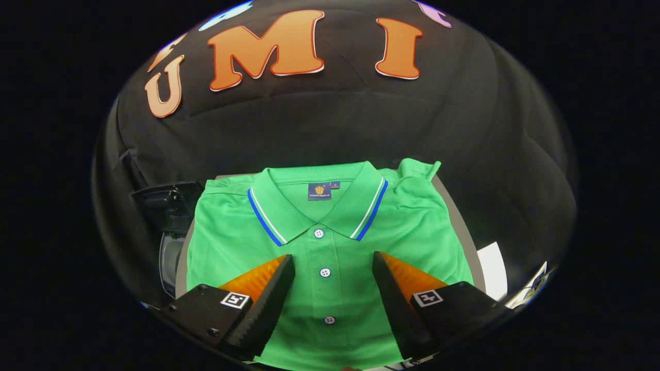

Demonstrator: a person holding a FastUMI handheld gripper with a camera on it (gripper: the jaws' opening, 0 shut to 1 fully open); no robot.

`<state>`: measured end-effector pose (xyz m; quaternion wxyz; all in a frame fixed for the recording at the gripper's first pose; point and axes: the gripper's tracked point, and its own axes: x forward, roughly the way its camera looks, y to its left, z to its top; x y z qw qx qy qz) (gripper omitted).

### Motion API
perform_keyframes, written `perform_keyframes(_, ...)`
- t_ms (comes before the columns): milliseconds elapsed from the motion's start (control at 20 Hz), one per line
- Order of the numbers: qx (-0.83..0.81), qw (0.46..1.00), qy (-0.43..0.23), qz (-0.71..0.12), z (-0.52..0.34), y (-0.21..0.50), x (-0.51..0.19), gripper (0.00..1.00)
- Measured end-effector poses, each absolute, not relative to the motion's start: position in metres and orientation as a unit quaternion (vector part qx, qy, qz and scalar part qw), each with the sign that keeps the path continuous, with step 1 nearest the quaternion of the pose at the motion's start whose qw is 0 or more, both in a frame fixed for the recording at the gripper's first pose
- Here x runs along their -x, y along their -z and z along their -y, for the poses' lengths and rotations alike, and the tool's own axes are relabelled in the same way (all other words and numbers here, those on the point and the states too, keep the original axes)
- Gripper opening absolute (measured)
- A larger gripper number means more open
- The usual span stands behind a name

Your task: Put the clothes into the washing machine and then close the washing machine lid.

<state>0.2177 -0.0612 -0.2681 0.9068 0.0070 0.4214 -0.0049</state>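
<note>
A green polo shirt (330,242) lies folded and flat, front side up, with its collar pointing away from the gripper (333,264). The collar is edged with blue and white stripes, and a dark label sits inside the neck. Three white buttons run down the placket, which lies in the gap between the two open fingers. One sleeve is bunched up beside the collar, at the far right corner.

Demo booth w/ black cloth wall (330,118); green polo (330,242) laid flat.
</note>
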Motion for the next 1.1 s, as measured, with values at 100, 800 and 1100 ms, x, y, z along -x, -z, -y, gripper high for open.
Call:
perform_keyframes(100, 0.000, 0.898, 0.002, -0.441, 0.059, 0.269, -0.217, 1.00)
perform_keyframes(800, 0.033, 0.872, -0.024, -0.487, 0.042, 0.268, -0.216, 0.55)
perform_keyframes(1100, 0.029, 0.868, -0.020, -0.496, 0.039, 0.269, -0.218, 0.36)
